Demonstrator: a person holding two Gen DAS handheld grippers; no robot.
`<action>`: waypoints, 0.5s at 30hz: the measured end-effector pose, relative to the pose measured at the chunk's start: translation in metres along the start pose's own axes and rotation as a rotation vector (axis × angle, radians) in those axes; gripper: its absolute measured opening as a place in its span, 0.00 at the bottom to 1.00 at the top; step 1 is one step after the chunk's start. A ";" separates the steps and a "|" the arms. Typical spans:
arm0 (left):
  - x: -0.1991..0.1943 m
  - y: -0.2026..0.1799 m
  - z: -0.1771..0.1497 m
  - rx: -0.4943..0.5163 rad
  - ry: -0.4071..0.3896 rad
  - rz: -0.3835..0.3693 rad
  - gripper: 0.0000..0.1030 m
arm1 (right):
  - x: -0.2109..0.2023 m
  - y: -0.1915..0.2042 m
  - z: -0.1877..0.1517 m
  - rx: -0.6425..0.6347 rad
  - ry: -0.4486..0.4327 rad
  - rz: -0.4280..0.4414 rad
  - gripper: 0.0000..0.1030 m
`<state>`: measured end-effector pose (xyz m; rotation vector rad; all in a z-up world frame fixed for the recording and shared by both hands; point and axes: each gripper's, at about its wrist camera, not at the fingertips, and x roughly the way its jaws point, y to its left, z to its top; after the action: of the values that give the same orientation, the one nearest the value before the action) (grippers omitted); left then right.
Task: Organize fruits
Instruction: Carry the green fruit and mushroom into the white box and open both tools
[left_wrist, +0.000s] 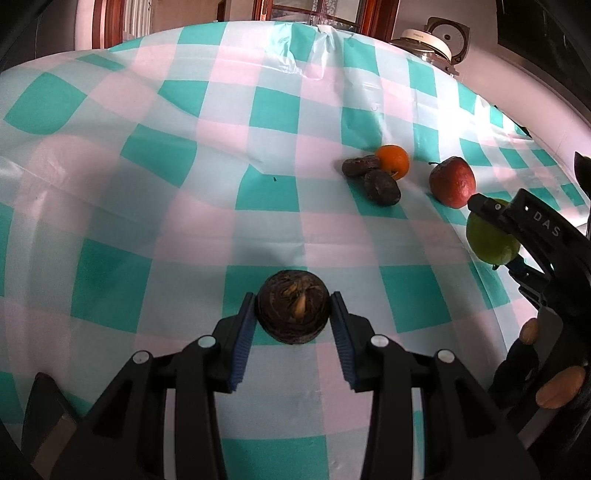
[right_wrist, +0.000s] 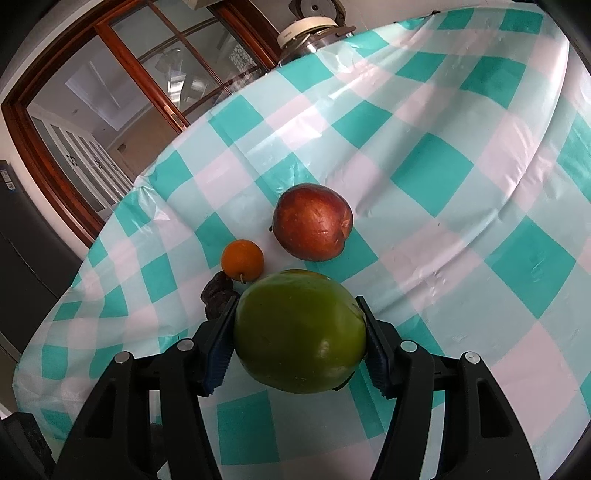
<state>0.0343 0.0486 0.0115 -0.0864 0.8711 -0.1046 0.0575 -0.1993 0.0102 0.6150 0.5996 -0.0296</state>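
My left gripper (left_wrist: 293, 308) is shut on a dark brown round fruit (left_wrist: 293, 314) low over the checked tablecloth (left_wrist: 147, 184). My right gripper (right_wrist: 297, 334) is shut on a big green fruit (right_wrist: 299, 332); it also shows in the left wrist view (left_wrist: 489, 242) at the right. Ahead lie a red apple (left_wrist: 452, 181) (right_wrist: 314, 221), a small orange (left_wrist: 392, 159) (right_wrist: 242, 259) and two more dark brown fruits (left_wrist: 380, 186) (left_wrist: 360, 166), grouped together. In the right wrist view the dark fruits (right_wrist: 216, 295) are partly hidden behind my left finger.
A white and steel kitchen appliance (left_wrist: 432, 40) (right_wrist: 310, 29) stands past the table's far edge. A wooden-framed glass door (right_wrist: 110, 110) is behind the table. The person's fingers (left_wrist: 554, 384) hold the right gripper at the right edge.
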 end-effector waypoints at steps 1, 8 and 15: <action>-0.001 0.000 0.000 0.000 -0.006 0.000 0.39 | -0.001 0.001 -0.001 -0.005 -0.003 0.002 0.59; -0.016 -0.006 -0.004 0.027 -0.065 -0.001 0.39 | -0.036 0.003 -0.023 -0.023 -0.011 0.057 0.59; -0.054 -0.003 -0.031 0.008 -0.116 -0.075 0.39 | -0.094 -0.003 -0.062 -0.048 0.014 0.101 0.59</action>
<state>-0.0248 0.0515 0.0329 -0.1164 0.7513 -0.1722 -0.0536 -0.1818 0.0186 0.5990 0.5805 0.0838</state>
